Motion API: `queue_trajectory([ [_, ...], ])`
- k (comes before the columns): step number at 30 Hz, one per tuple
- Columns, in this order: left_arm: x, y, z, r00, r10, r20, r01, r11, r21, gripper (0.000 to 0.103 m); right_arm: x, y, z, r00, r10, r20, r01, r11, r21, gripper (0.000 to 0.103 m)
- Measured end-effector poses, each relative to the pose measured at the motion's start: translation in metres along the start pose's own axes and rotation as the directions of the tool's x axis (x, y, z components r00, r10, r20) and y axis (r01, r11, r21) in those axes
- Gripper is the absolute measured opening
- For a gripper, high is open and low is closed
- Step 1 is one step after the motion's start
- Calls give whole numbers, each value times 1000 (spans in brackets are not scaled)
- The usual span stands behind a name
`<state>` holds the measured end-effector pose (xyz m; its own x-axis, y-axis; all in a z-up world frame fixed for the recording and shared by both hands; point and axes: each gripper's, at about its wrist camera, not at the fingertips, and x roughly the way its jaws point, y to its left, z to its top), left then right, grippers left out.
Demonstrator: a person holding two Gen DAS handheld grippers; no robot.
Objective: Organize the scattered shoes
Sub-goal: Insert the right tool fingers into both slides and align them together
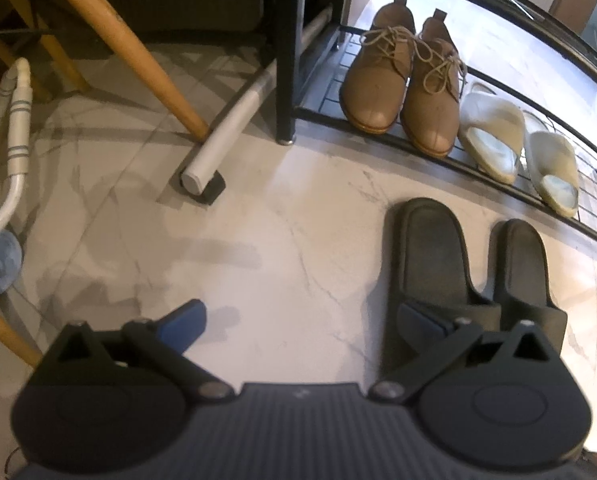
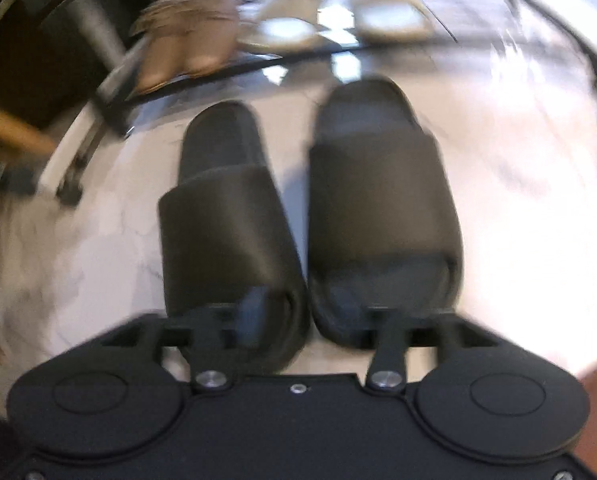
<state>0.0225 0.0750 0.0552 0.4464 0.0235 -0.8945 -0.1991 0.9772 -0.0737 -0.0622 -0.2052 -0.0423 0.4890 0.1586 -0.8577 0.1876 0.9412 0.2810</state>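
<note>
L wrist view sharp w/ fisheye edge bending; R wrist view motion-blurred, glare blowing out white marble floor (image 2: 538, 220) at right.

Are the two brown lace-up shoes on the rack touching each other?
Touching. In the left wrist view the two brown shoes sit pressed side by side on the rack, with no gap showing between them.

A home entryway or living area is suggested. A low black wire shoe rack (image 1: 438, 148) is set on white marble-patterned floor tiles (image 1: 278, 240), loaded with tan lace-up shoes (image 1: 402, 80) and cream slippers (image 1: 494, 136). Wooden chair legs (image 1: 130, 48) are seen nearby.
</note>
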Motion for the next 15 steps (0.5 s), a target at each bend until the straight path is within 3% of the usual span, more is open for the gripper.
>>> queue_trajectory([
  [3, -1, -1, 0, 1000, -11, 3, 11, 1000, 1, 102, 6, 8, -7, 1000, -22, -8, 21, 995, -101, 70],
  [9, -3, -2, -1, 999, -39, 2, 39, 999, 0, 102, 33, 49, -18, 998, -55, -6, 48, 923, -383, 72],
  [13, -2, -4, 0, 998, -64, -3, 64, 998, 0, 102, 43, 44, -1, 998, -60, -1, 56, 933, -355, 72],
  [15, -2, -6, 0, 997, -74, -9, 74, 997, -1, 102, 48, 38, 7, 999, -46, -6, 41, 941, -335, 77],
])
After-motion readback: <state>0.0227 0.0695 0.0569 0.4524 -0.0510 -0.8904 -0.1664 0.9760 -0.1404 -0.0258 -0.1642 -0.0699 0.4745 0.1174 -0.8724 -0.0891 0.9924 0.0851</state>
